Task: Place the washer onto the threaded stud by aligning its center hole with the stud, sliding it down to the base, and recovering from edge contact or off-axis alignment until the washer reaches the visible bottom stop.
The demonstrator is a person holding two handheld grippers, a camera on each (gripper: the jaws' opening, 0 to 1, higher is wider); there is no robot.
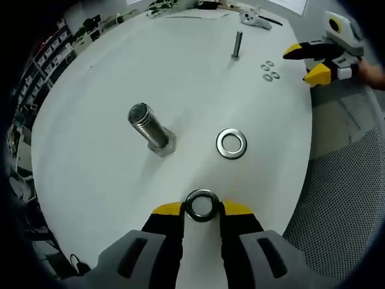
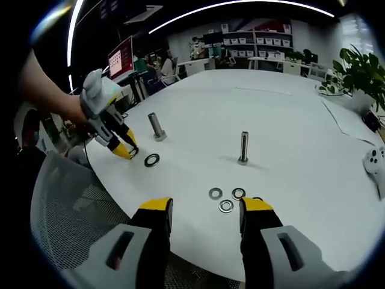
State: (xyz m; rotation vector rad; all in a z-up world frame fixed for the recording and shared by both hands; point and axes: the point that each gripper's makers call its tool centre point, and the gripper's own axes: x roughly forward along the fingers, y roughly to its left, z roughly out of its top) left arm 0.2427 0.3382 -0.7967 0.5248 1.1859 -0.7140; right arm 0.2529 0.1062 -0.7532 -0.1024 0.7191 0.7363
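Observation:
A large threaded stud stands on its hex base on the white round table. My left gripper is shut on a large steel washer, low over the table in front of the stud. A second large washer lies flat to the stud's right. In the right gripper view the large stud and the loose washer sit beside the left gripper, held by a hand. My right gripper stands open above three small washers, near a slim stud.
The slim stud, small washers and the open right gripper sit at the far side of the table. A white controller lies on the right. A grey mesh chair stands against the table edge.

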